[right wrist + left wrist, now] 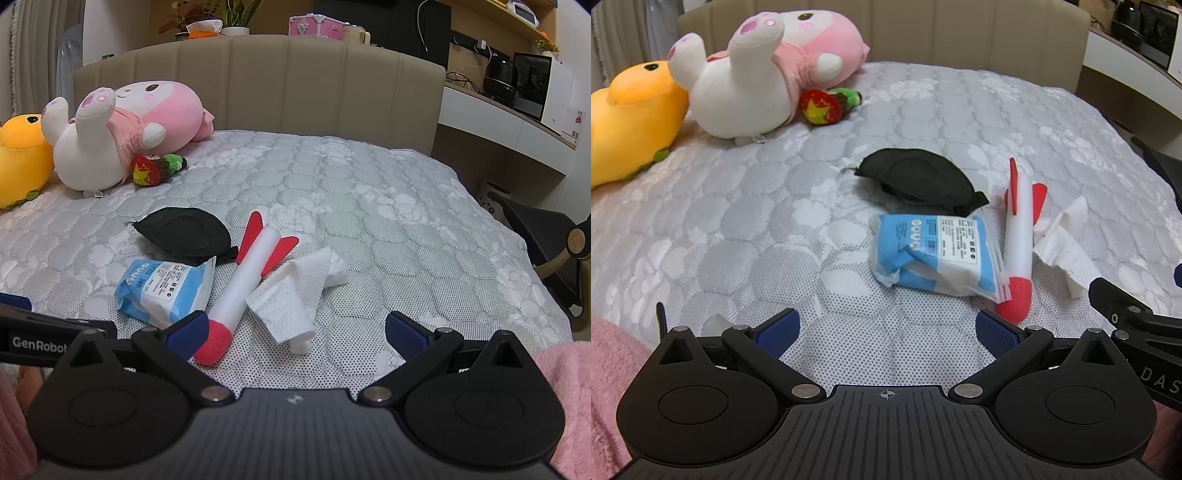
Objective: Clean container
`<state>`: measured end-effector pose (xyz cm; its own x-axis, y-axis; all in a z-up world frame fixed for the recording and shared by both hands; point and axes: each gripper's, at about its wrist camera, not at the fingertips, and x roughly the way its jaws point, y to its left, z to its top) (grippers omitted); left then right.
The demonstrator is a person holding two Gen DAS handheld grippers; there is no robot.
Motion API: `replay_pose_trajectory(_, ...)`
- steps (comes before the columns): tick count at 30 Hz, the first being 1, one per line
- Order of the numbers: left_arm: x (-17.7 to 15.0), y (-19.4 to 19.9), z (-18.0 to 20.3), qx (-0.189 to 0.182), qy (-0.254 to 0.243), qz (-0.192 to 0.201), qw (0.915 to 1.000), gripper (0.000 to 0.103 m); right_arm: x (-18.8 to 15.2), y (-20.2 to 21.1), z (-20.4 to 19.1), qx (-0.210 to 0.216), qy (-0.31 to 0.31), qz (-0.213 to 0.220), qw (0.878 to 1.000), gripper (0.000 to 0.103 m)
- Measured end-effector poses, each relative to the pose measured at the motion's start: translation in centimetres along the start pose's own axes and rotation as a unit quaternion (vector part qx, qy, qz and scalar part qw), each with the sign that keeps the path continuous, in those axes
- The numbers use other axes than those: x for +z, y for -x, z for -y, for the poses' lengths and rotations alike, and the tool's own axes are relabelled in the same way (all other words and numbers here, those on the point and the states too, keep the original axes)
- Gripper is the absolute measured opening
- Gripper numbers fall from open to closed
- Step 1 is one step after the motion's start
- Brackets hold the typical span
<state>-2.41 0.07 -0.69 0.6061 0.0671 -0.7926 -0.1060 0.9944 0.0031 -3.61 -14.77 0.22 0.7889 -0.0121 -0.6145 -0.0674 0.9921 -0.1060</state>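
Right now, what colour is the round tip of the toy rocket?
Red. The toy rocket has a white body and red fins; its tip shows best in the right wrist view.

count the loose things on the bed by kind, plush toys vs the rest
plush toys: 3 – duck, pig, strawberry
foam rocket: 1
black pouch: 1
wipes pack: 1
paper towel: 1
total: 7

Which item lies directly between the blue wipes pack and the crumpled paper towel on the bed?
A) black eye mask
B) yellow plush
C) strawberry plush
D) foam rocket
D: the foam rocket lies between the wipes pack and paper towel.
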Motion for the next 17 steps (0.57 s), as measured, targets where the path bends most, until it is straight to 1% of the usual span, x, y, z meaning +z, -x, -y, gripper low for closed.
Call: replay_pose_trajectory(17, -0.19, -0.03, 0.05, 0.001, 0.001, -0.002, 1.0, 0.103, -0.01, -0.08, -0.21, -0.001, 0.0, -0.002, 1.0, 0.103)
